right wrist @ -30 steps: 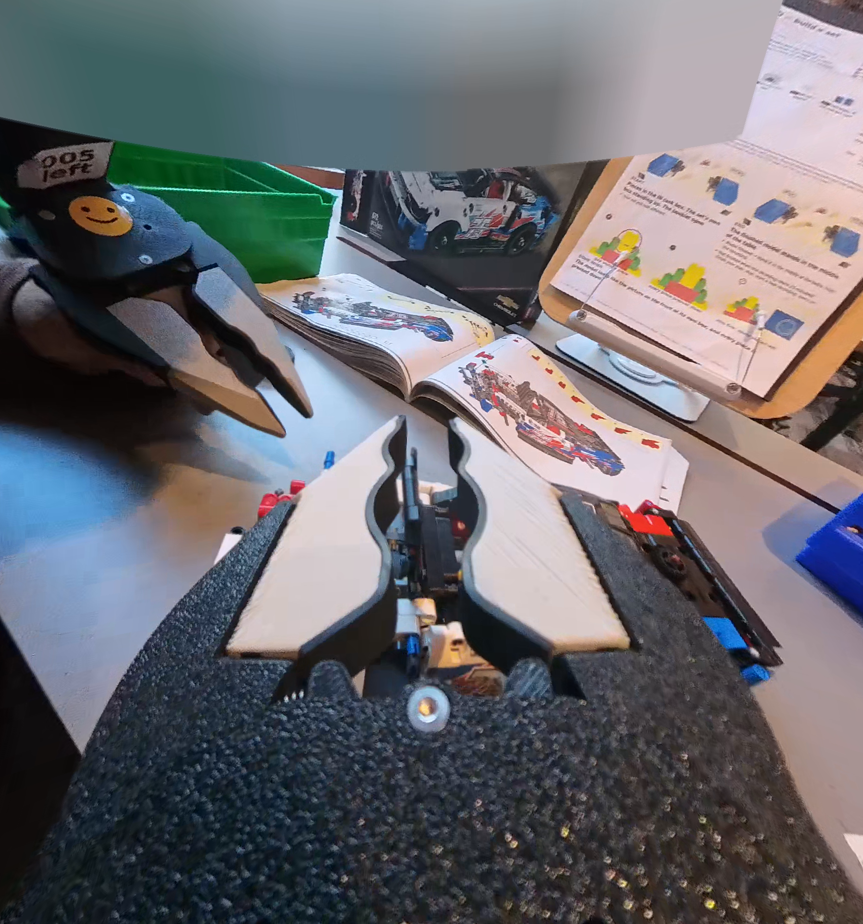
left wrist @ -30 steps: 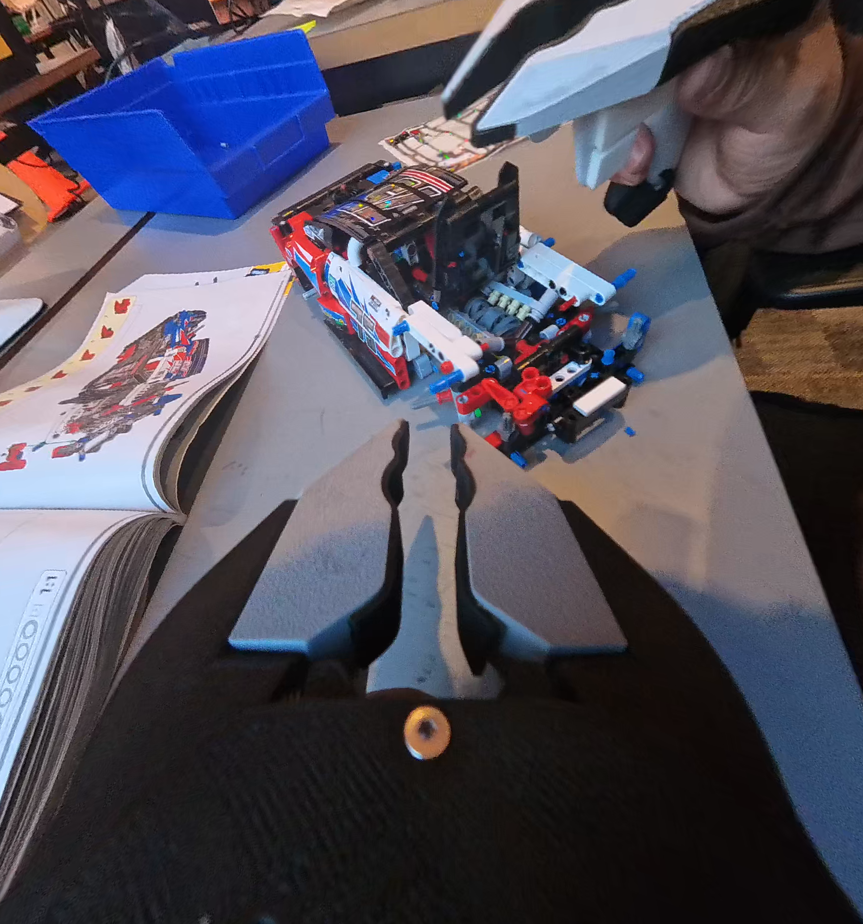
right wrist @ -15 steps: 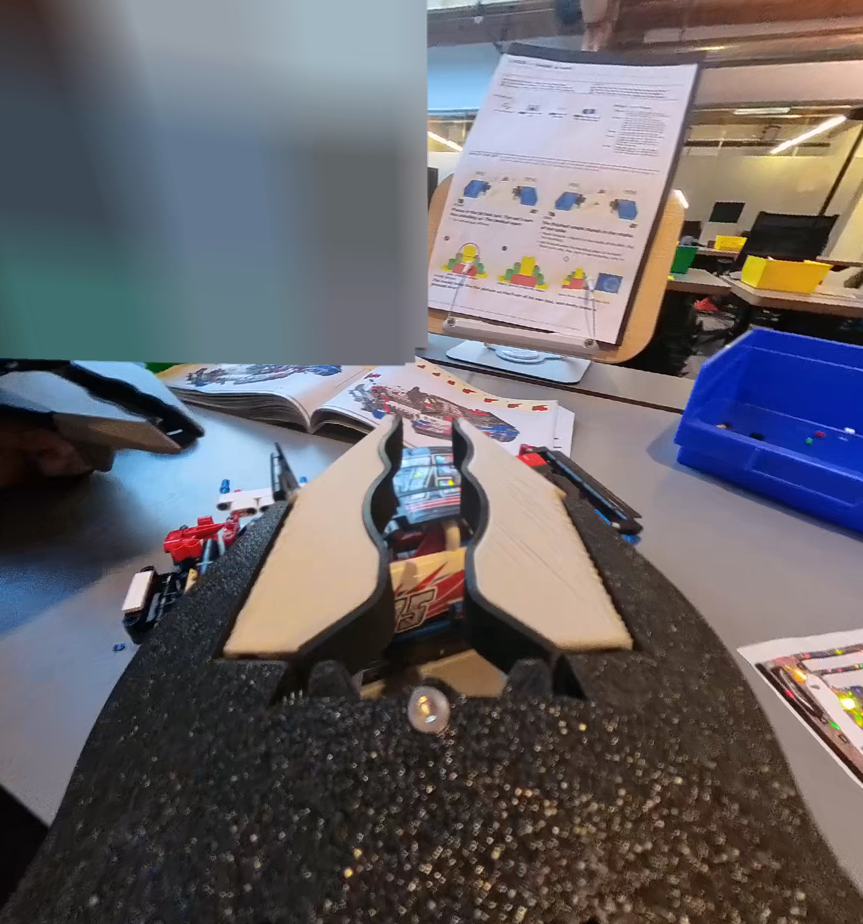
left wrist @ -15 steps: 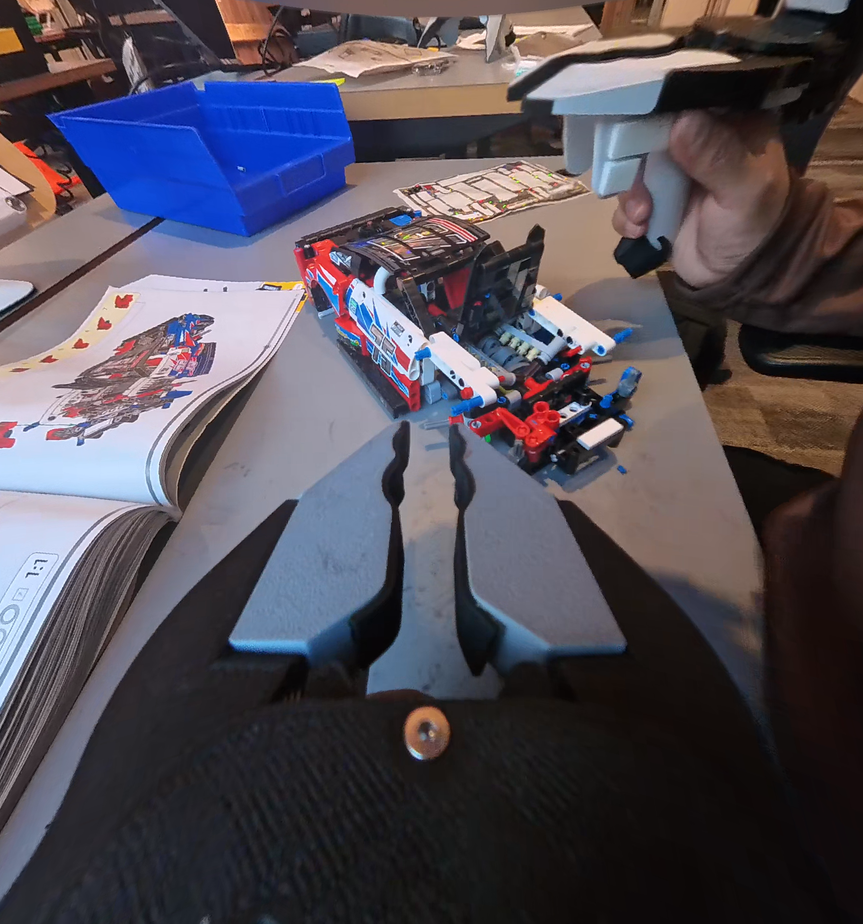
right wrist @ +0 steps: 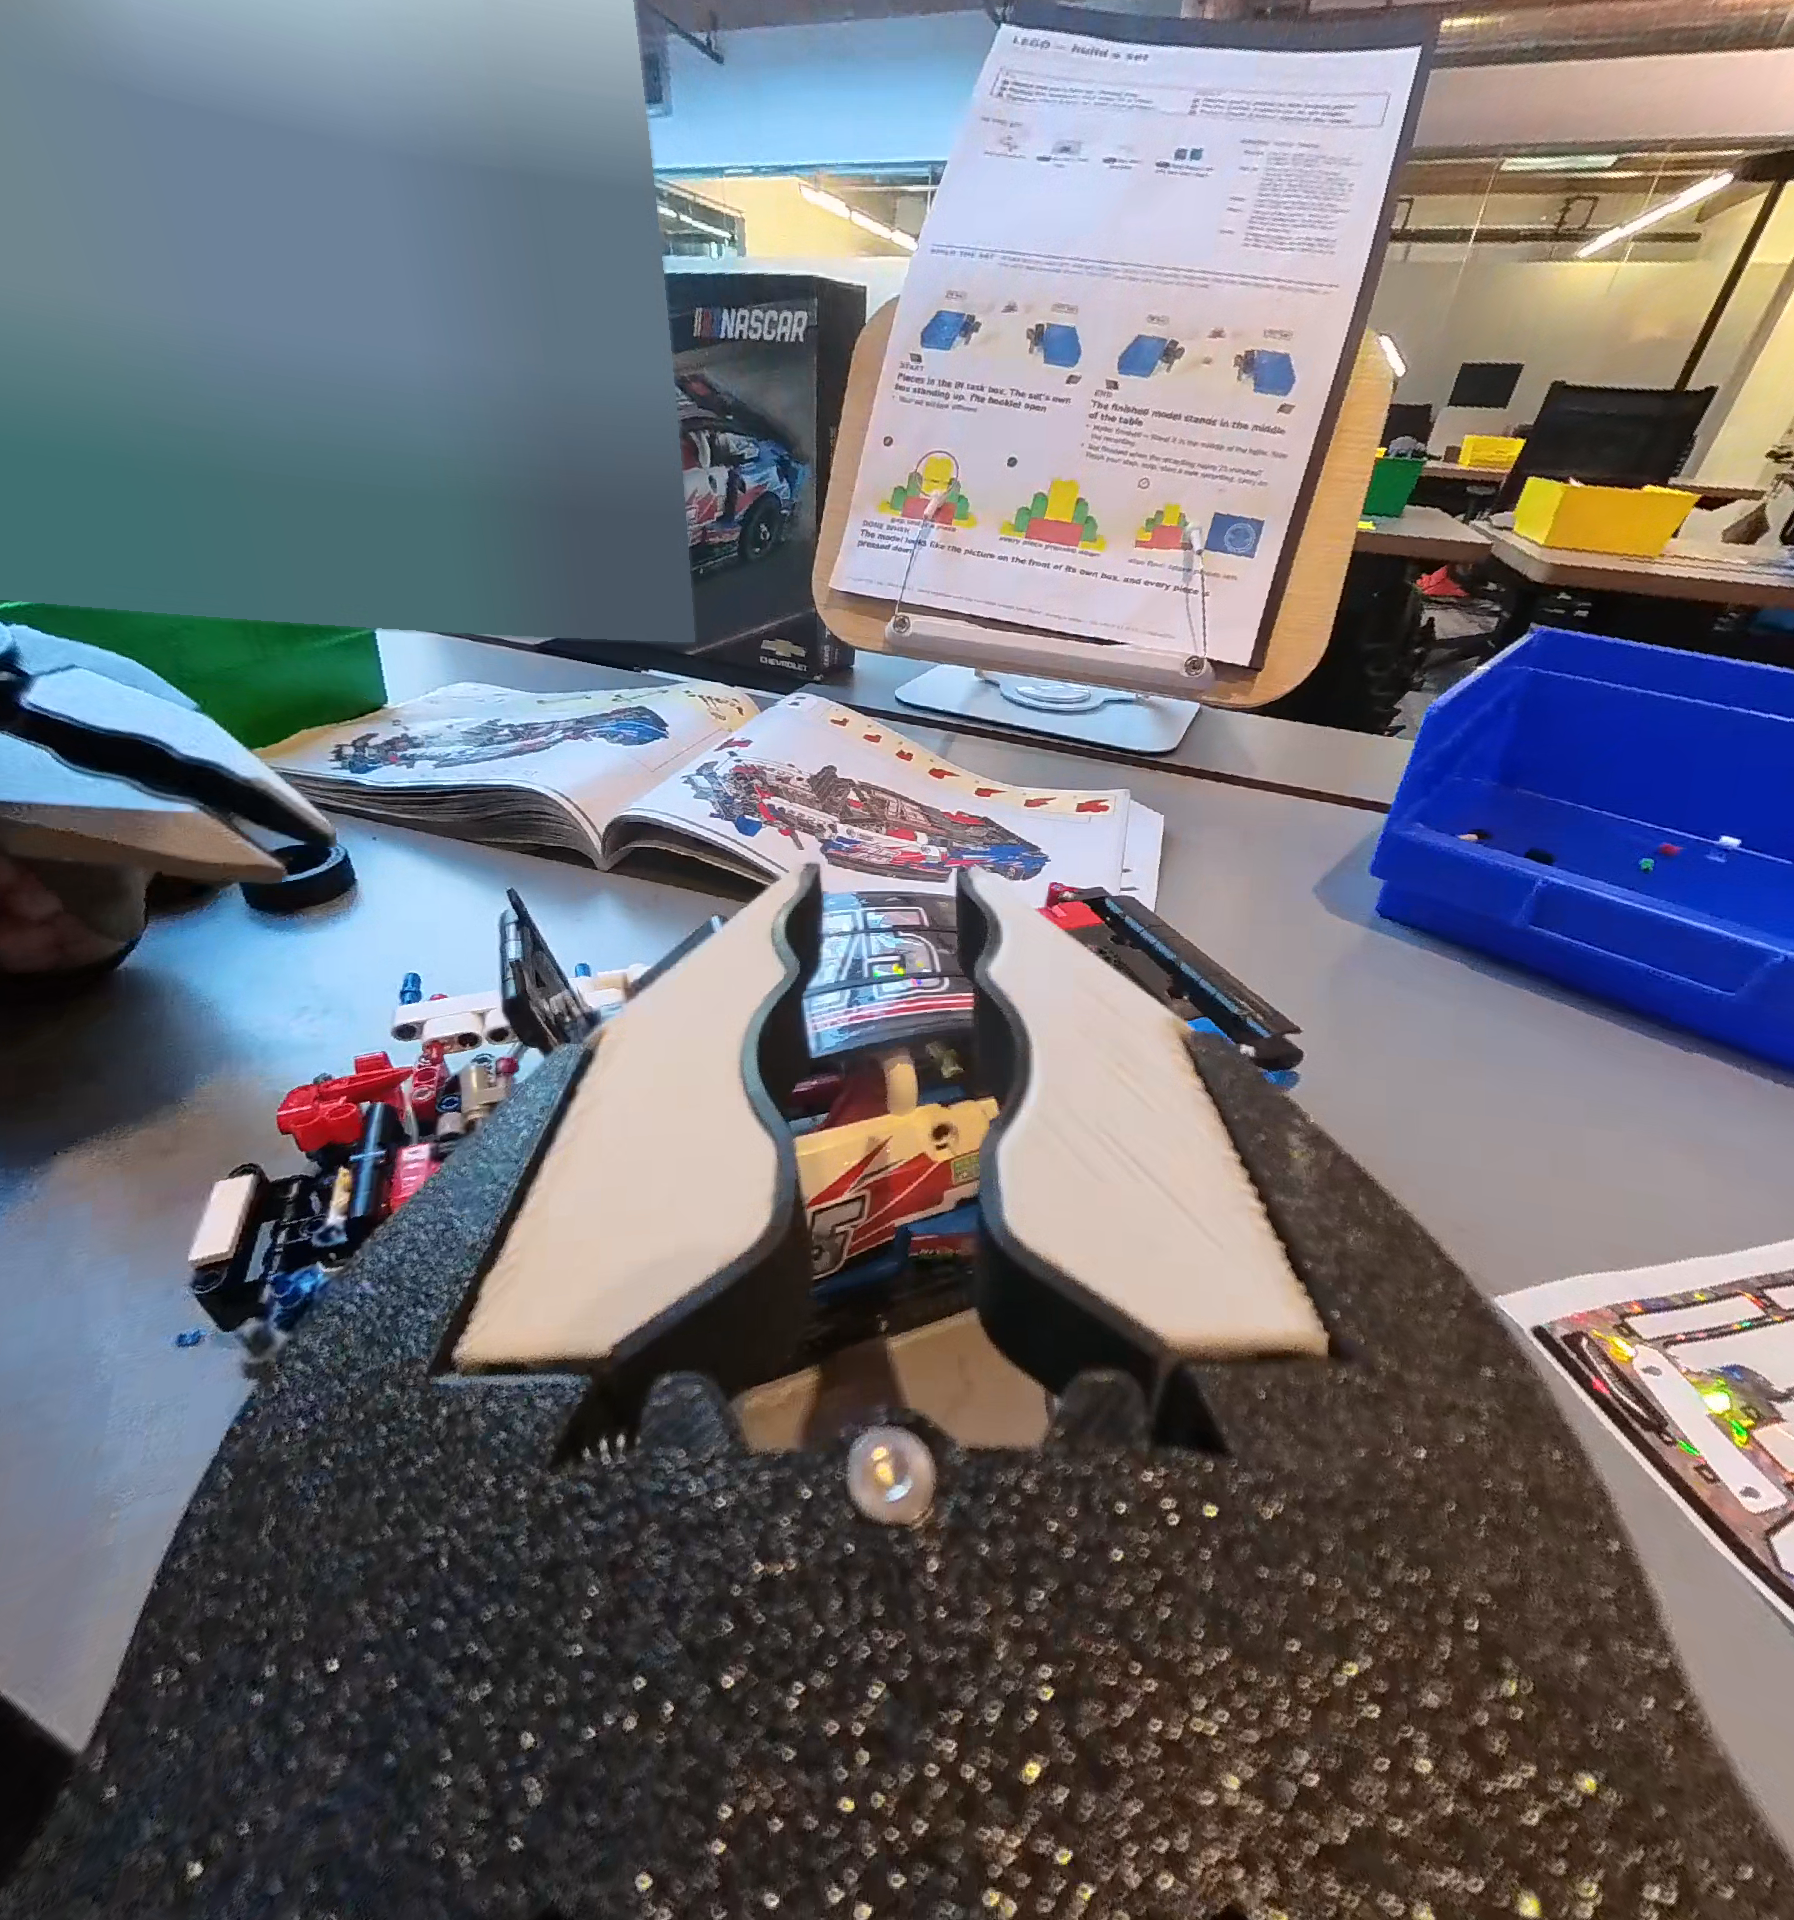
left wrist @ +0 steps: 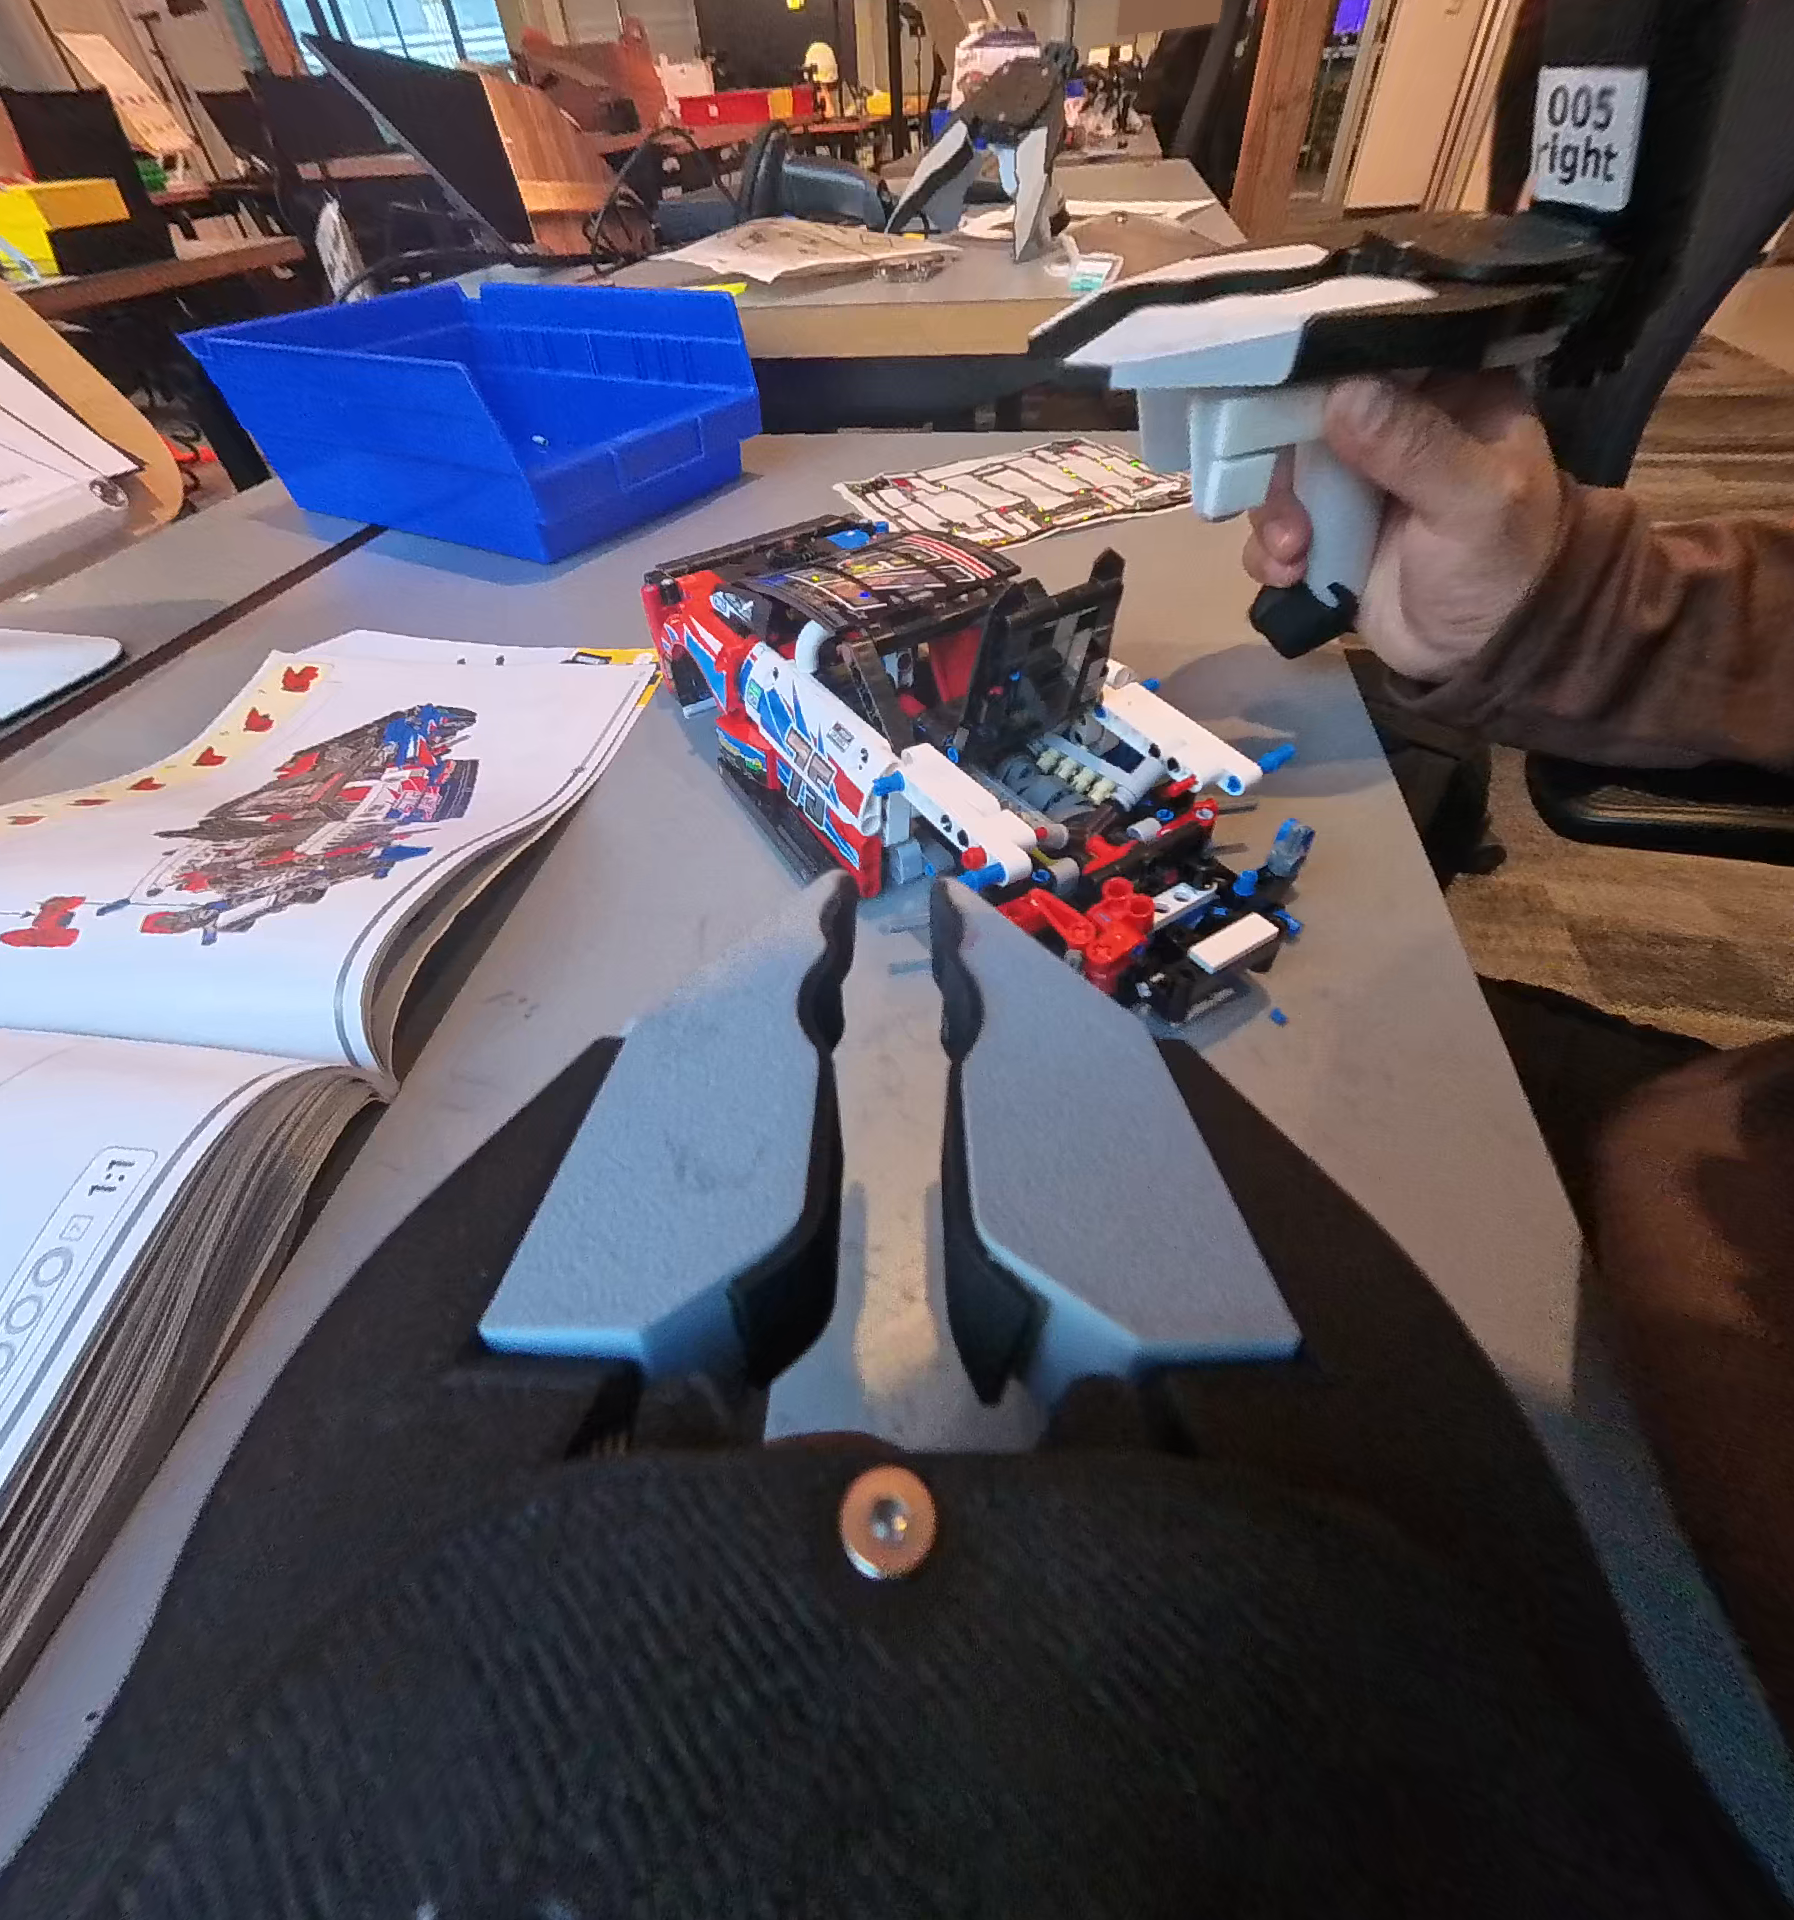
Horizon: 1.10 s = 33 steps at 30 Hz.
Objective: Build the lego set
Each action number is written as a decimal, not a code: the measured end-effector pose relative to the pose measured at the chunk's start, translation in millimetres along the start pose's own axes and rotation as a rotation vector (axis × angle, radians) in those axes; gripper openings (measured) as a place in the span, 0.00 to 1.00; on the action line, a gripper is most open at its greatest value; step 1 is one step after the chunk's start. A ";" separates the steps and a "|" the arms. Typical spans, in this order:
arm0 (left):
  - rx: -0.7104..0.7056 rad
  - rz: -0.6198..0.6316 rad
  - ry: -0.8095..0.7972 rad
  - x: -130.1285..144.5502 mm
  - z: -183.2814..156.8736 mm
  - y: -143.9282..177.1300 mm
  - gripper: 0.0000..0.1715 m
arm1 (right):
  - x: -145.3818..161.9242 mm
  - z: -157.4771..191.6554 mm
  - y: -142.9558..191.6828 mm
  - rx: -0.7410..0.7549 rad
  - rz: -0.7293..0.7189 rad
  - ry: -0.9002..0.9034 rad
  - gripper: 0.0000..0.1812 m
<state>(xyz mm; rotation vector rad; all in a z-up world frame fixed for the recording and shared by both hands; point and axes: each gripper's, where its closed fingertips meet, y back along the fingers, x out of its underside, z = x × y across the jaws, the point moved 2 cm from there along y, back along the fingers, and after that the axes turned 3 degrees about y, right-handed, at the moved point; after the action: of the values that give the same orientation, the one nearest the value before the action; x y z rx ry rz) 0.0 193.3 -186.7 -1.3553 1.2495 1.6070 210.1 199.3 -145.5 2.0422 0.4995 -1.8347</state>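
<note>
The grey table is occupied centrally by the part-built lego car, judged light, stiff, fragile; the chassis sides are recommended. Both the left gripper and right gripper are held empty, jaws slightly apart.

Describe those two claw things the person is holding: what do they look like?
Each is a handheld two-finger gripper. The left gripper has grey wavy-edged fingers on a black ribbed body. The right gripper has cream fingers edged in black on a speckled black body, a white pistol handle and a white label. The person's sleeve is brown.
</note>
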 end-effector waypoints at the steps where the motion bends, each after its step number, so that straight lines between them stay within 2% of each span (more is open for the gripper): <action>1: 0.001 0.004 -0.001 0.4 -0.6 -0.1 0.06 | -0.8 0.9 0.3 -0.004 -0.002 -0.002 0.14; 16: 0.037 0.015 0.041 2.0 -4.2 1.7 0.06 | -1.4 17.2 -5.7 -0.066 0.009 0.030 0.13; 33: 0.105 0.011 0.182 1.0 3.9 2.4 0.07 | 12.1 7.2 -13.2 -0.062 0.041 -0.034 0.13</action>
<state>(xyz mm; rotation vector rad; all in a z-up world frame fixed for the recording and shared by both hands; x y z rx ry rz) -3.7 196.2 -187.1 -1.4558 1.4300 1.4287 198.7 207.7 -158.6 1.9624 0.4950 -1.8044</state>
